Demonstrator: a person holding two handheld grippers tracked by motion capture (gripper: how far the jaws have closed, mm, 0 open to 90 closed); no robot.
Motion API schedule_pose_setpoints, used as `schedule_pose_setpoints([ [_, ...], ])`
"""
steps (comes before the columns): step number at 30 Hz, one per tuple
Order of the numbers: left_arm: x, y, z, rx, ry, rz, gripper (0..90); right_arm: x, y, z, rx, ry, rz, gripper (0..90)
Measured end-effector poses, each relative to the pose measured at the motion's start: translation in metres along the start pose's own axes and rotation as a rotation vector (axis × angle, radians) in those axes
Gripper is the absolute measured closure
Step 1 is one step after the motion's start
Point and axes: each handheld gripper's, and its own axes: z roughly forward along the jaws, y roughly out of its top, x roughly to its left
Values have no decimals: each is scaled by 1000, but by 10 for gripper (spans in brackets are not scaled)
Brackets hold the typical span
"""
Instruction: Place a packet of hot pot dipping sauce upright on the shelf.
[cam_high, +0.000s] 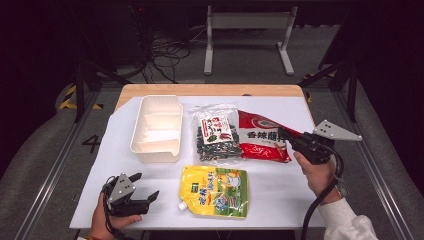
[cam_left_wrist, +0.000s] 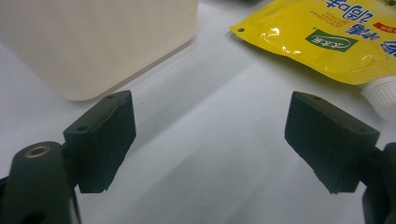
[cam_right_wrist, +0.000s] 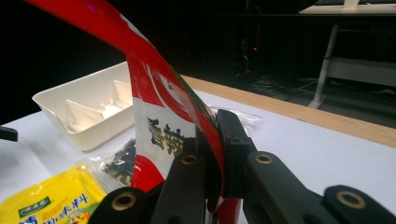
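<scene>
We see the right gripper (cam_high: 286, 136) pinching the near right edge of the red snack bag (cam_high: 260, 140), its jaws pressed tight on the glossy film, as the right gripper view confirms (cam_right_wrist: 212, 154). The bag (cam_right_wrist: 163, 126) arches upward from the grip there, so we judge the step in hand to be the lift of this bag off the white table (cam_high: 280, 190). The bag lies to the right of the cream divided tray (cam_high: 156, 127), with the clear packet of dark beans (cam_high: 216, 135) between the two. We take the tray to be the likely goal; the next move then calls for carrying the limp bag leftward over the bean packet without dragging it. The tray is rigid moulded plastic with rounded corners and partitions (cam_right_wrist: 88, 114). In front of the tray lies a yellow spouted pouch (cam_high: 215, 191), smooth, shiny and flat, with a white ribbed cap (cam_left_wrist: 384, 93). The left gripper (cam_high: 142, 189) rests near the tray's front left corner, jaws spread wide and holding nothing (cam_left_wrist: 210, 135).
</scene>
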Motion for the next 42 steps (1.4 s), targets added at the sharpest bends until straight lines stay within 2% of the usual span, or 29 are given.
schedule_pose_setpoints([
  [12,-3,-3,-7,-12,6,-13,172,29,25,42,-16,70,-49,877],
  [22,-6,-10,-17,-14,18,-17,172,50,43,85,-25,114,-54,878],
  [27,-6,-15,-23,-15,27,-35,172,60,53,107,-28,135,-56,878],
  [34,-8,-19,-29,-19,40,-46,173,65,65,137,-33,134,-40,877],
  [36,-8,-20,-30,-13,47,-30,174,67,69,146,-33,128,-39,877],
  [42,-9,-22,-33,-17,41,-42,175,70,80,172,-38,108,-34,877],
])
